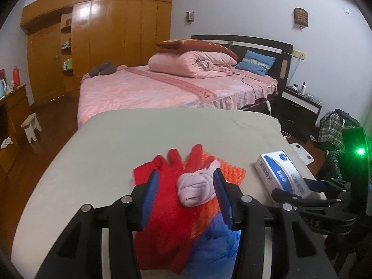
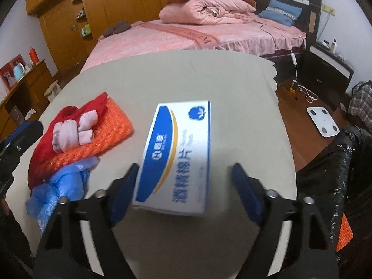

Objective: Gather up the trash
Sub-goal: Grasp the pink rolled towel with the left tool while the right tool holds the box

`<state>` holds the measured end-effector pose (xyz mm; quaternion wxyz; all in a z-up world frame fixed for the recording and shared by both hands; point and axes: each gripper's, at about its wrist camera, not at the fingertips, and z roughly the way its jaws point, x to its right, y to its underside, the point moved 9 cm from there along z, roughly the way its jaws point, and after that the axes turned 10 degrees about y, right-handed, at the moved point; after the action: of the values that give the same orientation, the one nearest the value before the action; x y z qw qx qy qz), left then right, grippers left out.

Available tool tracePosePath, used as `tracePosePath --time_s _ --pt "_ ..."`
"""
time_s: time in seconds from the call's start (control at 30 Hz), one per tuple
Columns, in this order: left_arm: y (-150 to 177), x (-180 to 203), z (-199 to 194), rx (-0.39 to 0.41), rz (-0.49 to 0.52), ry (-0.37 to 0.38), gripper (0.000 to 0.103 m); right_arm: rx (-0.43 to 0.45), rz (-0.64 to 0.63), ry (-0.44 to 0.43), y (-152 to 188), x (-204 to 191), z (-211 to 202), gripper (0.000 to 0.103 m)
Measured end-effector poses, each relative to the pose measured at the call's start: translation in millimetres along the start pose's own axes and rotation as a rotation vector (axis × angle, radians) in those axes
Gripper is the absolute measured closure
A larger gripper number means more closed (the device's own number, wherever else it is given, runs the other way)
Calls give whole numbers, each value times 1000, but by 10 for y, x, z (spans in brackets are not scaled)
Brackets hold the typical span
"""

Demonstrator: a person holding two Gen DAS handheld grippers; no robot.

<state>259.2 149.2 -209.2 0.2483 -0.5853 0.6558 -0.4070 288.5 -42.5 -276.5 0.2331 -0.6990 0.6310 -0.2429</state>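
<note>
A pile lies on the beige table (image 1: 139,139): a red glove (image 1: 169,186), orange bubble wrap (image 1: 232,172), a blue plastic bag (image 1: 214,244) and a rolled pink sock (image 1: 195,190) on top. My left gripper (image 1: 186,174) is open over the pile, its pads either side of the sock, the left pad clear of it. A white and blue box (image 2: 179,158) lies between the fingers of my right gripper (image 2: 185,167). That gripper is open: the left pad is at the box's edge and the right pad stands apart from it. The left wrist view shows the box (image 1: 281,172) too.
A black trash bag (image 2: 330,162) hangs open off the table's right edge, with an orange scrap (image 2: 344,234) in it. Beyond the table stands a pink bed (image 1: 151,88). A white scale (image 2: 324,121) and a cable lie on the wooden floor.
</note>
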Motion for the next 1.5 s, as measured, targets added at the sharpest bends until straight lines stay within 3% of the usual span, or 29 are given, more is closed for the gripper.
tracePosePath --time_s 0.2,0.37,0.43,0.6,0.8,0.87,0.9,0.93,1.0,1.07,1.17,1.2,1.27,1.5 --pt "41 124 170 -28 21 25 58 7 -8 -16 27 33 2 48" --pt "88 193 275 -52 48 20 76 3 2 -32 10 28 0 47" --pt "72 171 279 -46 52 8 90 2 2 -38 9 20 3 46" --pt "56 183 173 -14 61 9 103 7 -8 -50 -5 -16 -10 34" --pt "85 213 93 -13 65 1 101 8 38 -52 -27 60 -7 30" --pt "73 210 129 -24 67 -4 85 12 38 -53 -31 62 -15 30" --pt "70 201 167 -33 67 -10 64 12 38 -53 -34 63 -13 30" --pt "61 199 183 -33 66 -12 54 10 39 -55 -35 65 -9 29" --pt "56 214 243 -45 70 -6 53 8 39 -54 -30 60 -10 29" --pt "75 223 320 -73 76 -16 42 6 36 -51 -34 51 -6 29" --pt "123 216 429 -120 72 -6 43 6 35 -52 -34 51 -2 28" --pt "119 207 425 -116 67 -3 56 6 36 -54 -35 56 1 28" --pt "124 188 398 -103 51 14 62 5 38 -55 -28 51 0 28" --pt "-55 223 -5 31 29 28 65 27 57 -65 -72 89 -31 28"
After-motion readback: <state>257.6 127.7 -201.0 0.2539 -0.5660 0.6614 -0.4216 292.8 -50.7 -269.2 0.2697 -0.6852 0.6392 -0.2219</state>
